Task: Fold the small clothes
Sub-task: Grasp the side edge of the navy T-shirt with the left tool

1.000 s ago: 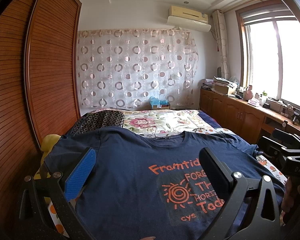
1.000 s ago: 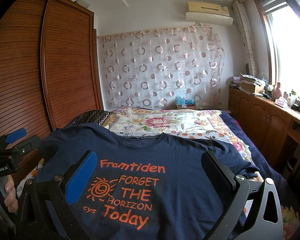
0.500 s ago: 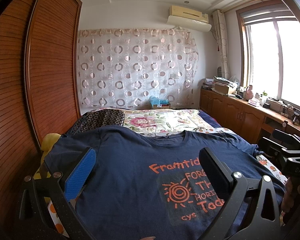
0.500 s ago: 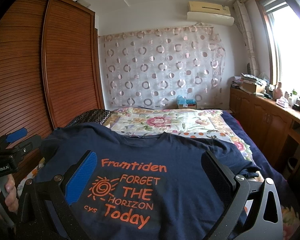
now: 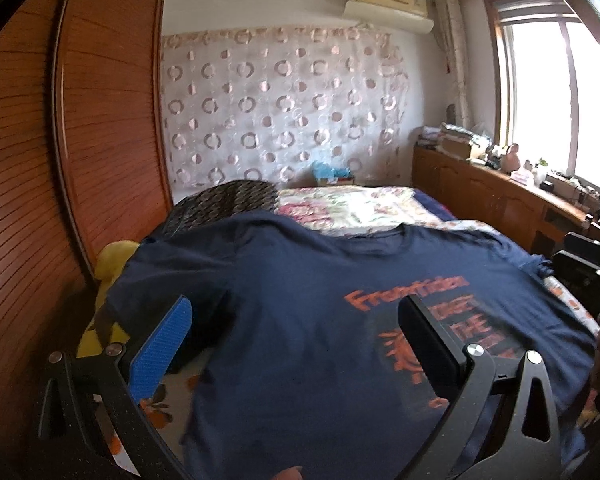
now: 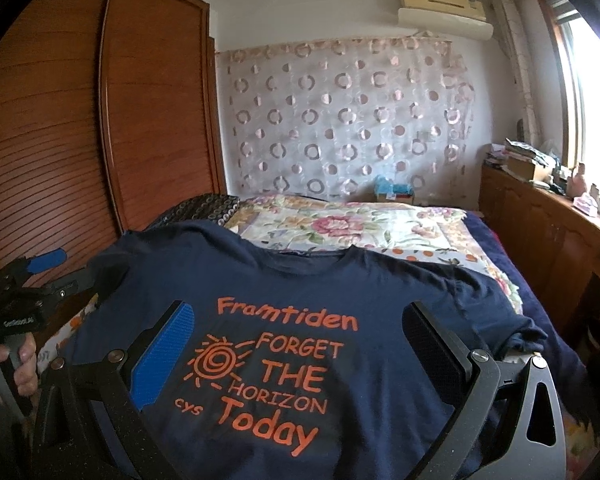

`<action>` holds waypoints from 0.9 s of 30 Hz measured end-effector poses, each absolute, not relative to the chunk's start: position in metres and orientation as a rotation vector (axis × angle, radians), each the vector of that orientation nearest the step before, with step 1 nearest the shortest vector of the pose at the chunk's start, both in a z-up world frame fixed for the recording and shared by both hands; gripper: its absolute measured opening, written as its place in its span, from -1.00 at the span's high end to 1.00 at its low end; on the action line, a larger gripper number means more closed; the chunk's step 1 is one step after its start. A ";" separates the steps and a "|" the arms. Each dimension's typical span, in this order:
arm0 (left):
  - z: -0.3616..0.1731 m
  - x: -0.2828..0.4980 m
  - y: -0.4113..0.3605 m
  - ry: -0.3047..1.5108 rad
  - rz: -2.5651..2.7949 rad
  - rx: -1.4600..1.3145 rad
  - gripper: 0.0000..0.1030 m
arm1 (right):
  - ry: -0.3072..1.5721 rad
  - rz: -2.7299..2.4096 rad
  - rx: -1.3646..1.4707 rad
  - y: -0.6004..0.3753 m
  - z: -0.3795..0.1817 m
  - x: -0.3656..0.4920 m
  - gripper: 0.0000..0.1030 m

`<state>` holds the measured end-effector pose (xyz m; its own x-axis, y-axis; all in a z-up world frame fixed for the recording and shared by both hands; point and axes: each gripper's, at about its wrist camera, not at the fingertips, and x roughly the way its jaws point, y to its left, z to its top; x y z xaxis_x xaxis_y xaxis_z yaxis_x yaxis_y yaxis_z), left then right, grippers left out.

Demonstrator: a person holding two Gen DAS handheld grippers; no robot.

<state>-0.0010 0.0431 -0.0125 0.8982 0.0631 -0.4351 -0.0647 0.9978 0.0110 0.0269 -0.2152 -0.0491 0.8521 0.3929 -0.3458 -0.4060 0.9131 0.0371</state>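
Note:
A navy T-shirt (image 5: 300,320) with orange print "Framtiden FORGET THE HORIZON Today" lies spread flat, front up, on the bed; it also shows in the right wrist view (image 6: 340,312). My left gripper (image 5: 296,316) is open and empty above the shirt's left part, near the left sleeve. My right gripper (image 6: 300,320) is open and empty above the printed chest. The left gripper shows in the right wrist view (image 6: 40,276) at the shirt's left sleeve. The right gripper shows at the right edge of the left wrist view (image 5: 592,256).
The bed carries a floral quilt (image 6: 340,228) and a dark patterned pillow (image 5: 224,200). A yellow soft item (image 5: 112,260) lies by the wooden wardrobe (image 5: 80,140) on the left. A wooden cabinet (image 6: 548,232) with clutter runs under the window on the right.
My left gripper has shifted left and slightly down over the shirt, and its view is blurred by motion. My right gripper has barely moved. Both stay open.

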 end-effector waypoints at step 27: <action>-0.060 0.034 0.182 0.655 0.104 -0.091 -0.49 | 0.467 0.581 -0.135 -0.195 -0.045 0.093 -1.00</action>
